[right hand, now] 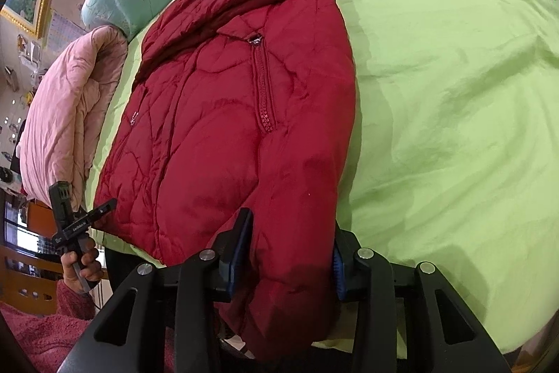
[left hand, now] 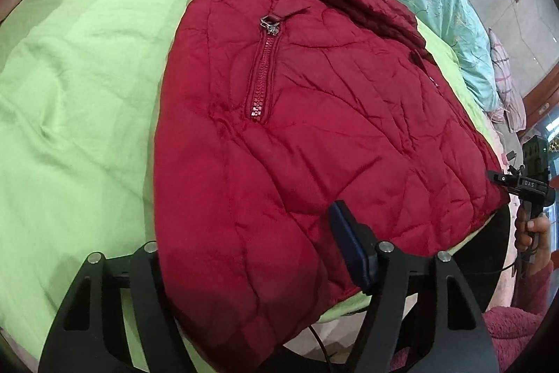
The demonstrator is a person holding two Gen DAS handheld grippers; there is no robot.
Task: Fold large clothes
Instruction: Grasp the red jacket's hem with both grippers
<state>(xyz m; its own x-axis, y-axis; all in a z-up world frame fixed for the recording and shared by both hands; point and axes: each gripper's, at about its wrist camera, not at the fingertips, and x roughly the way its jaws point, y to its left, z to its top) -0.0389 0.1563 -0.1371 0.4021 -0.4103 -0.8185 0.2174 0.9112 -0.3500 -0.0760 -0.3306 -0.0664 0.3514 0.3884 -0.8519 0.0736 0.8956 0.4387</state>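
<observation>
1. Red quilted jacket [left hand: 314, 128] lies folded on the green bed sheet [left hand: 77, 76], its hem overhanging the near edge.
2. Right gripper [right hand: 291, 263] is clamped on the jacket's near corner, pads pressing fabric.
3. Left gripper [left hand: 251, 254] straddles the hem; one finger is hidden behind fabric, so grip cannot be told.
4. Sleeves are folded out of sight.

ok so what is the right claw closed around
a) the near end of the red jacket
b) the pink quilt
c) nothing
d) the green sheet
a: in the right wrist view the right claw has both blue pads pressed against the bunched near end of the red jacket, which lies on the green sheet.
</observation>
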